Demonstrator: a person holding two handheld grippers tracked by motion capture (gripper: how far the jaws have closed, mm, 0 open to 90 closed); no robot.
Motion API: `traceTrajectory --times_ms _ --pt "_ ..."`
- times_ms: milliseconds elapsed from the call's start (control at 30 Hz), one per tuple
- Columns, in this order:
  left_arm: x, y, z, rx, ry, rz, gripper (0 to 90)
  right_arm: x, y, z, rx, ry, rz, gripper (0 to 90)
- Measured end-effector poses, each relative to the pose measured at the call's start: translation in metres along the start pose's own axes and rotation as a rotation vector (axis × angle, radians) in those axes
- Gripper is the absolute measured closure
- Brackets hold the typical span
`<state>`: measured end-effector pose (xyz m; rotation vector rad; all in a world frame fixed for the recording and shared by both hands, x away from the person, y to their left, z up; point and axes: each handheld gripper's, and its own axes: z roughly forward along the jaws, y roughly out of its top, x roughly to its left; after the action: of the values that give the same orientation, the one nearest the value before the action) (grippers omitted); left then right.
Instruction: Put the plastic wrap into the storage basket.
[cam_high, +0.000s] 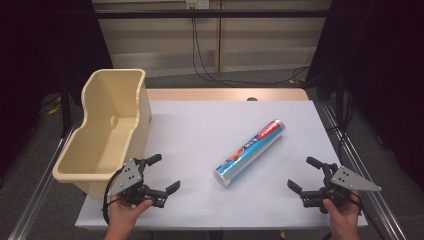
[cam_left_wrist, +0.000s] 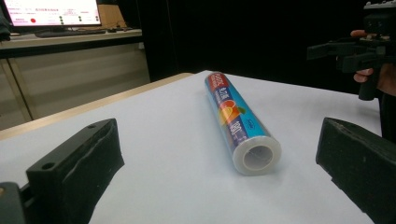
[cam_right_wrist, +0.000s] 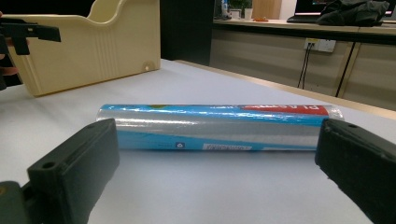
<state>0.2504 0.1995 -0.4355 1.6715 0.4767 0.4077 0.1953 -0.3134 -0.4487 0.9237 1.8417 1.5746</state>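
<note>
This looks like a lab or office set up for recording: the pale surface (cam_high: 200, 130) stands on a metal frame among dark curtains, with cables (cam_high: 200, 55) running down from a wall socket (cam_high: 196, 4) behind it. The left gripper view shows a lit computer monitor (cam_left_wrist: 51, 11) with a keyboard (cam_left_wrist: 70, 32) on a long counter. The right gripper view shows another counter (cam_right_wrist: 299, 28) with wall outlets (cam_right_wrist: 320, 45) and plugged-in leads.
</note>
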Motion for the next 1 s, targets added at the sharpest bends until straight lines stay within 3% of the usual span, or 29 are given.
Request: traceTrajectory --times_ms 533,1000 --pt "-0.006 0.005 0.028 0.038 -0.024 0.015 0.0 0.000 0.000 0.001 -0.001 -0.002 -0.002 0.0" --pt "-0.013 0.011 0.081 0.049 -0.070 0.004 0.0 0.000 0.000 0.000 -0.002 -0.003 0.000 0.0"
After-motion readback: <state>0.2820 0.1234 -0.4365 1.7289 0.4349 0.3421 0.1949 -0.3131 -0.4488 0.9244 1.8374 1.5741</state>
